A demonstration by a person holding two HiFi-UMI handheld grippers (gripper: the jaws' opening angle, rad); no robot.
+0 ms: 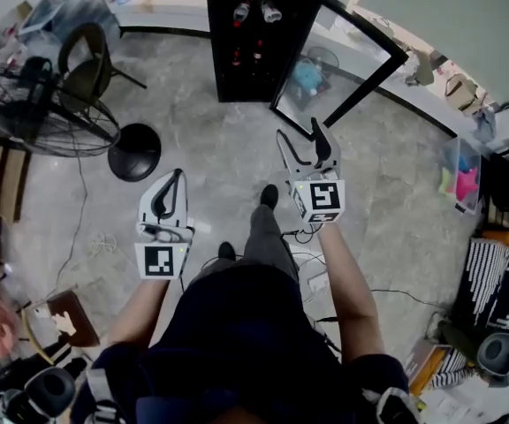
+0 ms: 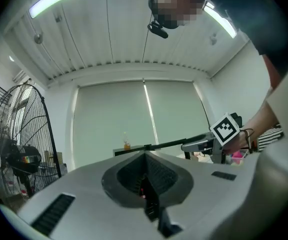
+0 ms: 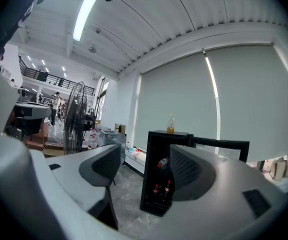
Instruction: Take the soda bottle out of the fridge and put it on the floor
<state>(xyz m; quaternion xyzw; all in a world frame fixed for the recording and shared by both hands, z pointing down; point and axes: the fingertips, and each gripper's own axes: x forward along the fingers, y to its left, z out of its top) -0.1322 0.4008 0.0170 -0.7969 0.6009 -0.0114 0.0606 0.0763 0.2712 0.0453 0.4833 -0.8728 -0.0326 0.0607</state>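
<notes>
Evidently the reach had not begun: the person stood on the grey floor (image 1: 210, 140), well apart from the black fridge (image 1: 254, 34), whose glass door (image 1: 347, 69) hung wide open to the right so that the shelves were free to get at. Both tools were held level at waist height and pointed at the fridge, most likely to line up an approach.

The right hand-held gripper (image 1: 300, 135) was the forward one, nearest the open door, which suggests it was meant to do the taking. In the right gripper view its jaws stood wide apart with nothing between them but the distant fridge, and they touched nothing.

The left hand-held gripper (image 1: 177, 177) hung lower and further back, beside the person's leg. In the left gripper view its jaws met along a thin seam, pressed together on nothing, so it seemed to be idle.

The bottles were on the shelves: one lying tilted on an upper shelf (image 3: 163, 163) and two small upright ones with red on them lower down (image 3: 162, 189). Another bottle with amber liquid (image 3: 170, 124) stood on the fridge top. Which of the shelved ones was the soda bottle I could not tell at that distance. A pedestal fan (image 1: 42, 104) stood off to the left, clear of the path.
</notes>
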